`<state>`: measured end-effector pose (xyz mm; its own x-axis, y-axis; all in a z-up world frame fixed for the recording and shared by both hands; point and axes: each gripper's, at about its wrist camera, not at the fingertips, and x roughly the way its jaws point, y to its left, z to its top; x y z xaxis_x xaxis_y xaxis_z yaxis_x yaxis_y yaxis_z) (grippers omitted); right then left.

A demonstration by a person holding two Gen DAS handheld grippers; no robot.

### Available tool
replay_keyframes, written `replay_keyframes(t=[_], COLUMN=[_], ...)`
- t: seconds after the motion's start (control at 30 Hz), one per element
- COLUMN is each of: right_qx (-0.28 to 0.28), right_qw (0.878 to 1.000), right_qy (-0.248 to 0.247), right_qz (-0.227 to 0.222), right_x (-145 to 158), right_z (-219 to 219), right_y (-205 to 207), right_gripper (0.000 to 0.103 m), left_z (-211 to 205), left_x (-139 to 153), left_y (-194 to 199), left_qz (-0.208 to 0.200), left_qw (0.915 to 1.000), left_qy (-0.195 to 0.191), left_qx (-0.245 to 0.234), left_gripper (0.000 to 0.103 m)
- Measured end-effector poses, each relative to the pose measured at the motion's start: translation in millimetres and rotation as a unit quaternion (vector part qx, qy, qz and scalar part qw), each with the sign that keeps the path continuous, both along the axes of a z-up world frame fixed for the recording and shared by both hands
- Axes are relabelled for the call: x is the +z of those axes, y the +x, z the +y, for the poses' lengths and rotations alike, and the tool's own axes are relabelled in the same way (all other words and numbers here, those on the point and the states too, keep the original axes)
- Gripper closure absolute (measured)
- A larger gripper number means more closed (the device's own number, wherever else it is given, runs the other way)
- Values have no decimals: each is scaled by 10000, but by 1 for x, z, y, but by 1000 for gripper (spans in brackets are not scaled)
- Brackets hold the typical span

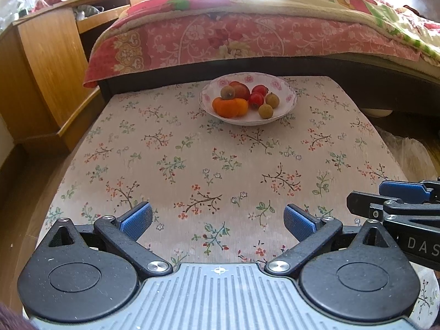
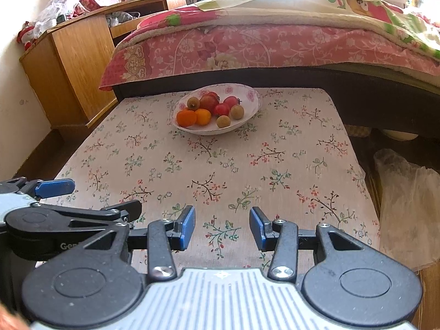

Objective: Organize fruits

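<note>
Tongs first: left tongs (image 1: 218,221) gape wide and empty, right tongs (image 2: 222,227) stand narrower apart, also empty, both low over the near edge of the surface (image 1: 192,165). Bare floral cloth lies ahead, open room. Farther on, near the far edge by the bed (image 1: 247,35), sits the bowl (image 1: 290,97) of fruits (image 1: 229,107), straight ahead of the left, up-left of the right.

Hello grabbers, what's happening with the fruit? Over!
Left gripper open, empty. Right gripper open, empty. All fruit sits in the bowl at the table's far end. Nothing in the way.
</note>
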<state>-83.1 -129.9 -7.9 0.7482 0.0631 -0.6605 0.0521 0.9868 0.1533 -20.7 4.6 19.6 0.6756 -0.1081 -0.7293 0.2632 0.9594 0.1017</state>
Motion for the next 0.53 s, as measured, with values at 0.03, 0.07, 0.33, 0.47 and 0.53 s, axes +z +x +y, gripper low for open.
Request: replay_keyframes(t=[0.03,0.07,0.33,0.47,0.53], right_qx=[2,5,39,42,45], right_qw=[10000,10000,10000,10000,10000], right_qy=[3,5,4,8,30], right_qz=[6,15,55,51,41], right_x=[-1,-1,-4,-4,-4], right_z=[0,0,1,1,0], right_y=[0,0,-1,0,1], right_gripper=[57,57,57,57,57], left_z=[0,0,-1,-1,-1], left_x=[0,-1,-3,-2,-1], left_y=[0,-1,-1,-2,-2], left_qz=[2,4,-10,-62,-61], left_qw=[10000,10000,10000,9999,10000], left_qy=[10,17,75,81,71], left_qx=[-2,-2,18,12,9], left_gripper=[0,0,0,0,0])
